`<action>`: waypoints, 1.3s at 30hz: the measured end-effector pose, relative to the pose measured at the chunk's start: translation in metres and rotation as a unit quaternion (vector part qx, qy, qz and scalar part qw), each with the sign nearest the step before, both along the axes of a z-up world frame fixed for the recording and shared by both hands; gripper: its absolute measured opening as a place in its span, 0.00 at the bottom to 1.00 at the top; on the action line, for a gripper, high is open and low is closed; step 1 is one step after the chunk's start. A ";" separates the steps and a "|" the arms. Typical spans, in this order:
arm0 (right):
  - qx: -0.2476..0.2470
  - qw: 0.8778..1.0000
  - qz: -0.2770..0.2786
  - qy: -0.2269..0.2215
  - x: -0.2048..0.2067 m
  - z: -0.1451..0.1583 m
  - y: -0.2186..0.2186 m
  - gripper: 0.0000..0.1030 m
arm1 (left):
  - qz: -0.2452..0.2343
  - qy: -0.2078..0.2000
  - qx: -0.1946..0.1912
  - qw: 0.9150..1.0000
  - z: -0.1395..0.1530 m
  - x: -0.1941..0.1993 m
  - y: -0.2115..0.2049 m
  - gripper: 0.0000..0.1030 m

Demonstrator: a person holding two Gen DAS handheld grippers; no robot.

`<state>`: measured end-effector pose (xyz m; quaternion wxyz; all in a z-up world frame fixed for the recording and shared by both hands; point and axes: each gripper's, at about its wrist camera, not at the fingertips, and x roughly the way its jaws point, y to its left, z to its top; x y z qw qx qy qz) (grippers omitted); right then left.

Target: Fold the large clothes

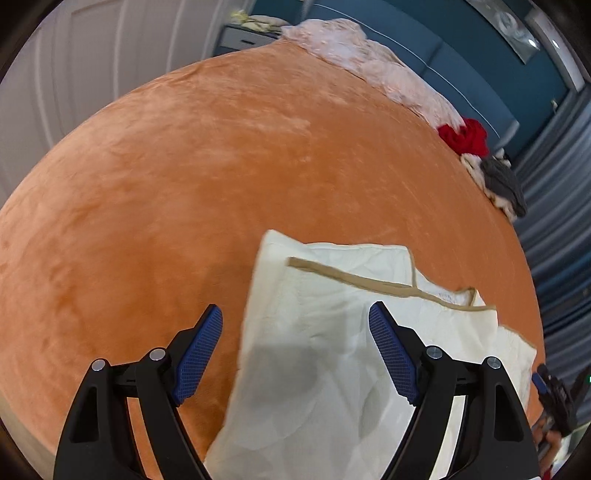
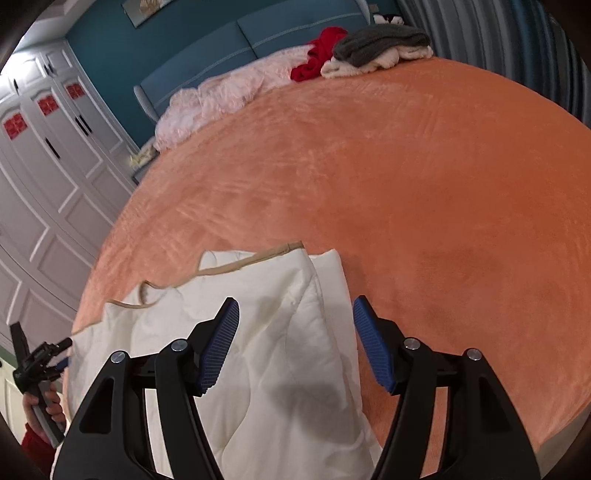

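A cream-white garment (image 1: 332, 350) with tan trim lies partly folded on the orange bedspread (image 1: 166, 184), at the near edge. My left gripper (image 1: 295, 317) is open and empty, hovering above the garment's left edge. In the right wrist view the same garment (image 2: 266, 350) lies below my right gripper (image 2: 295, 310), which is open and empty above the garment's right edge. The left gripper (image 2: 59, 349) shows at the far left of the right wrist view, beside the garment's left side. The right gripper (image 1: 541, 378) shows at the right edge of the left wrist view.
A pink quilt (image 1: 369, 62) lies along the far side of the bed. A red garment (image 1: 465, 136) and a grey and white pile (image 1: 502, 181) sit at the far corner. White wardrobe doors (image 2: 44, 166) stand left, a blue headboard (image 2: 258, 33) behind, striped curtains (image 1: 554, 221) right.
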<state>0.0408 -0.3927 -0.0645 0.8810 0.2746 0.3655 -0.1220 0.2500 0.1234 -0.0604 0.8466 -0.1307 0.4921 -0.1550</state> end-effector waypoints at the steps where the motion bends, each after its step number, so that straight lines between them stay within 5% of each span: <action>1: 0.000 1.000 0.007 0.002 0.004 -0.002 0.002 0.58 | -0.006 -0.003 0.001 1.000 0.000 0.001 -0.002 0.66; 2: -0.002 1.000 0.014 0.001 0.007 -0.002 0.004 0.54 | -0.012 -0.008 0.004 1.000 0.002 0.001 -0.006 0.50; 5: -0.020 0.999 0.031 0.007 0.019 0.002 0.011 0.17 | -0.015 -0.026 0.039 0.999 0.009 0.004 -0.015 0.12; 6: -0.023 0.999 0.033 0.004 0.021 0.005 0.012 0.08 | -0.015 -0.028 0.039 0.999 0.012 0.006 -0.016 0.07; 15: -0.051 0.997 -0.004 -0.058 0.044 0.047 0.001 0.07 | 0.022 -0.088 0.041 0.995 0.053 0.034 -0.020 0.05; 24: -0.053 0.998 -0.015 0.029 0.091 -0.015 -0.006 0.07 | 0.022 -0.029 0.152 0.988 -0.024 0.077 -0.051 0.05; 30: -0.043 0.997 -0.016 0.064 0.095 -0.058 -0.004 0.08 | 0.019 -0.025 0.174 0.984 -0.054 0.080 -0.054 0.06; 39: -0.084 0.994 -0.012 0.076 0.100 -0.072 0.007 0.12 | 0.026 -0.047 0.198 0.979 -0.065 0.074 -0.062 0.12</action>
